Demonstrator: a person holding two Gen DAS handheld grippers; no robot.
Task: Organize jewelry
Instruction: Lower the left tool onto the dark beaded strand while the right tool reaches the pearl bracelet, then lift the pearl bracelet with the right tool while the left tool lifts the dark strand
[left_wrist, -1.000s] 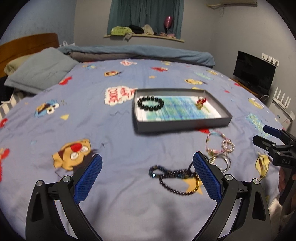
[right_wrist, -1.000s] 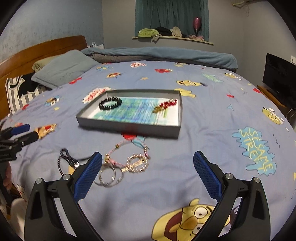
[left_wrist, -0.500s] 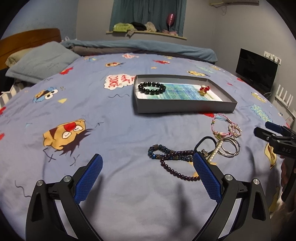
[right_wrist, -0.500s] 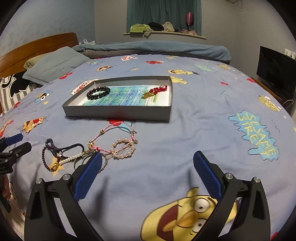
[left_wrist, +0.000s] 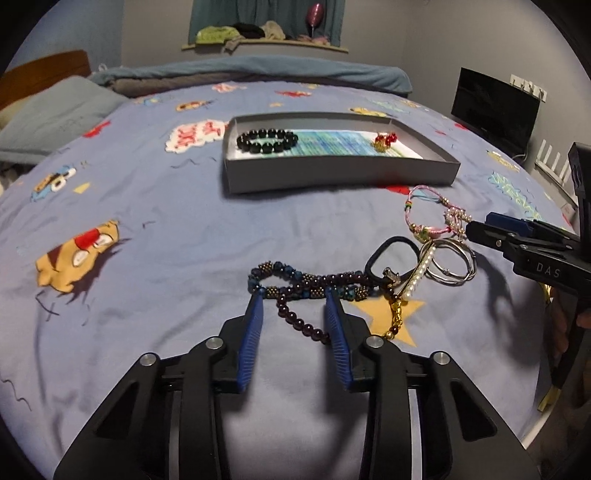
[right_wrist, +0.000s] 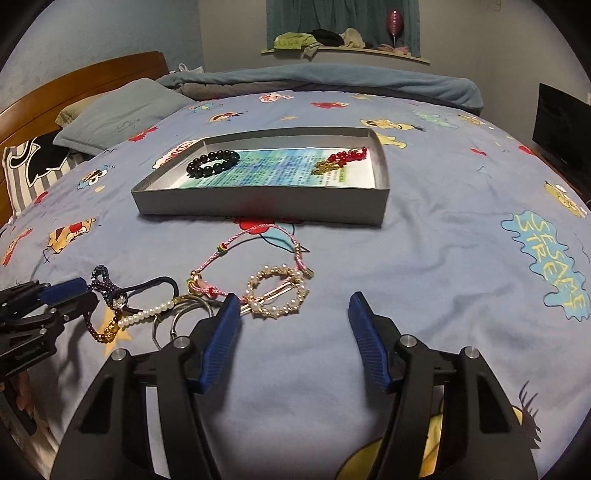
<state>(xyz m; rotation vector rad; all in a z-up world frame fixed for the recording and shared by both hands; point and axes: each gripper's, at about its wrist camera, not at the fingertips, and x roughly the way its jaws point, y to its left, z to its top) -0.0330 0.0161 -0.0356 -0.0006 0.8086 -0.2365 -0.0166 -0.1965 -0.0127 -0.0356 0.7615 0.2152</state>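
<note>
My left gripper (left_wrist: 294, 301) hovers low over the bed, jaws closing, with a dark purple bead strand (left_wrist: 301, 325) lying between the pads but not pressed. A blue and gold beaded bracelet (left_wrist: 306, 286) lies just past the tips. My right gripper (right_wrist: 293, 298) is also closing, on nothing; a pearl ring clip (right_wrist: 277, 291) lies by its left finger (right_wrist: 225, 314). A pink cord bracelet (right_wrist: 258, 236), silver rings (left_wrist: 454, 262) and a black hair tie (left_wrist: 391, 251) lie beside them. The grey tray (left_wrist: 332, 177) beyond holds a black bead bracelet (left_wrist: 266, 140) and a red bead piece (left_wrist: 384, 141).
The bedsheet (left_wrist: 166, 240) is blue with cartoon prints. A grey pillow (right_wrist: 118, 114) and wooden headboard (right_wrist: 74, 85) are at the far left, a rolled blanket (left_wrist: 258, 74) at the far end, a dark screen (left_wrist: 495, 107) off the right side.
Both grippers have come down and closer to the jewelry pile. Their jaws, wide apart before, have narrowed, the left one much more than the right.
</note>
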